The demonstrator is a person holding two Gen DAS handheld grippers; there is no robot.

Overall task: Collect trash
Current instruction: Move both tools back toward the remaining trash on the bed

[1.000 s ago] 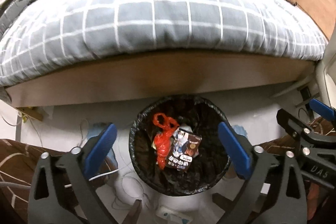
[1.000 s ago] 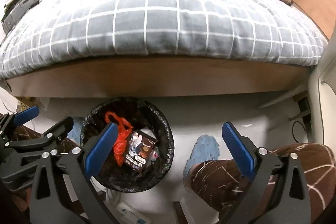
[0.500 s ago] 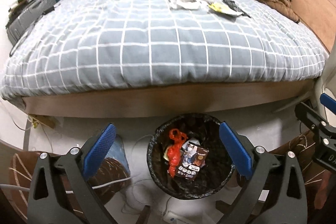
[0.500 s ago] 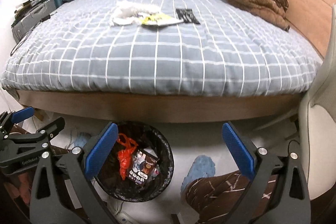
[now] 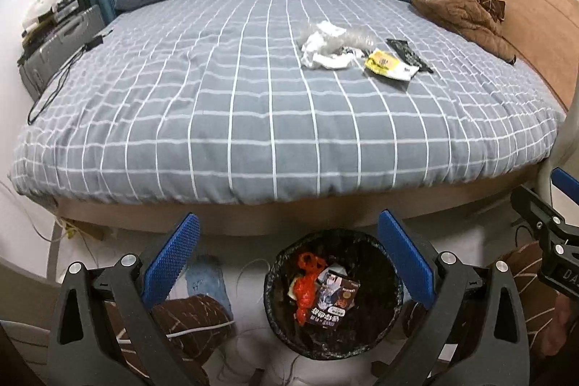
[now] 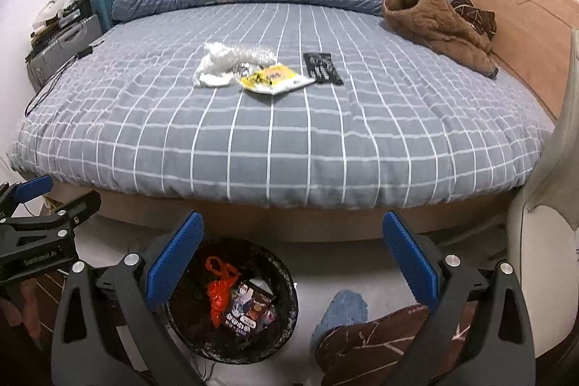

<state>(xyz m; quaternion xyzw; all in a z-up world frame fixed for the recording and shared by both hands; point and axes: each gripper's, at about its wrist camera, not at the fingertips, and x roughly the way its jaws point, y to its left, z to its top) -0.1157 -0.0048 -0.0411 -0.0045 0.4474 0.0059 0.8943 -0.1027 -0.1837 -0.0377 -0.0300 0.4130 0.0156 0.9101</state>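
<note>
Trash [image 5: 327, 49] on the bed [image 5: 253, 118] has come into fuller view.

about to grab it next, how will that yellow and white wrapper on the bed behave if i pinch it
The yellow and white wrapper lies flat and thin on the bedspread, so it is probably light and floppy and would droop from a pinch. Its surface looks like glossy film, so it may slip. It lies close beside the crumpled white tissue, which a sideways push would likely drag along.
</note>
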